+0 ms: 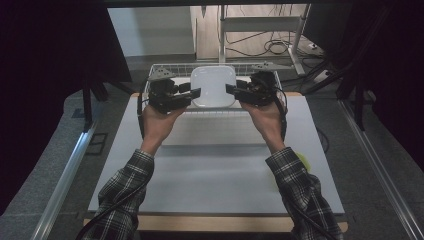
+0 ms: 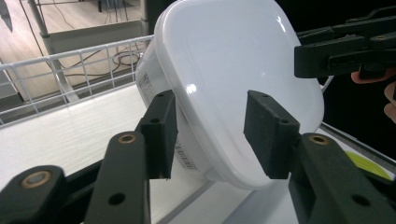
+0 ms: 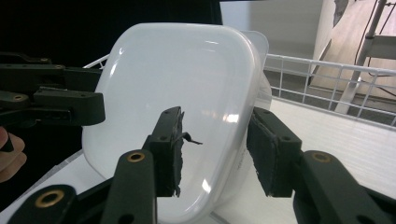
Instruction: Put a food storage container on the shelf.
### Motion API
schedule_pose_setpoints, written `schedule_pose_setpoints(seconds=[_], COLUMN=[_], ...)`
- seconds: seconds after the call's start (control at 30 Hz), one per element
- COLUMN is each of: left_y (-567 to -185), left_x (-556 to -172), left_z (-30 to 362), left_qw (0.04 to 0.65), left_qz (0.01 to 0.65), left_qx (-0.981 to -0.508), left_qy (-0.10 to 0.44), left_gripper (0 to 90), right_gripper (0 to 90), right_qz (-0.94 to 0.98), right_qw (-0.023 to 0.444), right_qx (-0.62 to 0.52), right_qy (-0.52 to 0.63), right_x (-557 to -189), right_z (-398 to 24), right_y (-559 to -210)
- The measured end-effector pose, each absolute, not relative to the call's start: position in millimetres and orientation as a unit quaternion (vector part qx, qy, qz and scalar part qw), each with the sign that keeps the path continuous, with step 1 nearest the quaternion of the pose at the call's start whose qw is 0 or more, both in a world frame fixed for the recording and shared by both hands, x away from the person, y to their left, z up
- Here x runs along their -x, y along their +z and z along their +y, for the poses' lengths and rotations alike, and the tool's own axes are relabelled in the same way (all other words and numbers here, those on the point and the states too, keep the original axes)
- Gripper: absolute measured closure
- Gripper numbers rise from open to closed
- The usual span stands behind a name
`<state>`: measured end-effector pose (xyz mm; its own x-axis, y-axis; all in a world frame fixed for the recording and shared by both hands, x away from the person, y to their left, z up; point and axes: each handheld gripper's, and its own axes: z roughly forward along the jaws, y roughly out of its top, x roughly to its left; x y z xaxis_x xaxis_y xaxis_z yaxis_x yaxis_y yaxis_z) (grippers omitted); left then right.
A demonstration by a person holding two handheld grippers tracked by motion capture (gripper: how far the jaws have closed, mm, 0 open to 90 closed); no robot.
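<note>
A white rounded-square plastic container [image 1: 213, 85] with its lid on sits in a white wire basket [image 1: 170, 68] at the far end of the table. My left gripper [image 1: 196, 93] is at its left edge and my right gripper [image 1: 230, 90] at its right edge. In the left gripper view the container's rim [image 2: 224, 93] runs between the jaws of my left gripper [image 2: 215, 135], with gaps at the pads. In the right gripper view the container's edge [image 3: 187, 93] passes between the spread jaws of my right gripper [image 3: 217, 149]. Neither gripper presses on it.
The basket stands on a white board [image 1: 215, 165] covering the table. A yellow-green object [image 1: 303, 161] lies by the person's right sleeve. Metal rails run along both sides of the table. Beyond the basket are a rack's legs [image 1: 221, 35] and cables on the floor.
</note>
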<state>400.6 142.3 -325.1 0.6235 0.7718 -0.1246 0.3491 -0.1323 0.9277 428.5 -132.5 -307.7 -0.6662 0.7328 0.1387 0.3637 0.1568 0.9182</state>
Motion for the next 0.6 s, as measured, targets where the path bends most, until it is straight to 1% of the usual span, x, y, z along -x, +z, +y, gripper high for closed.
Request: schedule_pose_setpoints(seconds=[0.17, 0.27, 0.43, 0.5, 0.6], left_y=[-325.2, -324.3, -323.9, -324.1, -322.9], left_x=[-405.9, -408.1, -415.0, -417.4, -421.7], left_z=[143.3, 143.2, 142.1, 140.5, 140.2], left_qw=[0.537, 0.529, 0.524, 0.520, 0.521], left_qz=[0.391, 0.392, 0.402, 0.403, 0.408], left_qx=[-0.723, -0.725, -0.724, -0.724, -0.720], left_qy=[0.189, 0.201, 0.201, 0.207, 0.207], left_gripper=[51.3, 48.7, 44.2, 43.7, 43.8], right_gripper=[54.0, 52.8, 47.5, 48.9, 49.0], right_qz=[0.739, 0.739, 0.737, 0.740, 0.740], right_qw=[0.174, 0.175, 0.184, 0.202, 0.207], right_qx=[-0.373, -0.373, -0.381, -0.381, -0.382], right_qy=[0.534, 0.532, 0.528, 0.516, 0.514], right_x=[-432.6, -434.6, -439.0, -440.7, -443.8], right_z=[-130.5, -129.4, -126.5, -124.9, -123.1], right_y=[-308.3, -308.3, -308.6, -309.1, -310.9])
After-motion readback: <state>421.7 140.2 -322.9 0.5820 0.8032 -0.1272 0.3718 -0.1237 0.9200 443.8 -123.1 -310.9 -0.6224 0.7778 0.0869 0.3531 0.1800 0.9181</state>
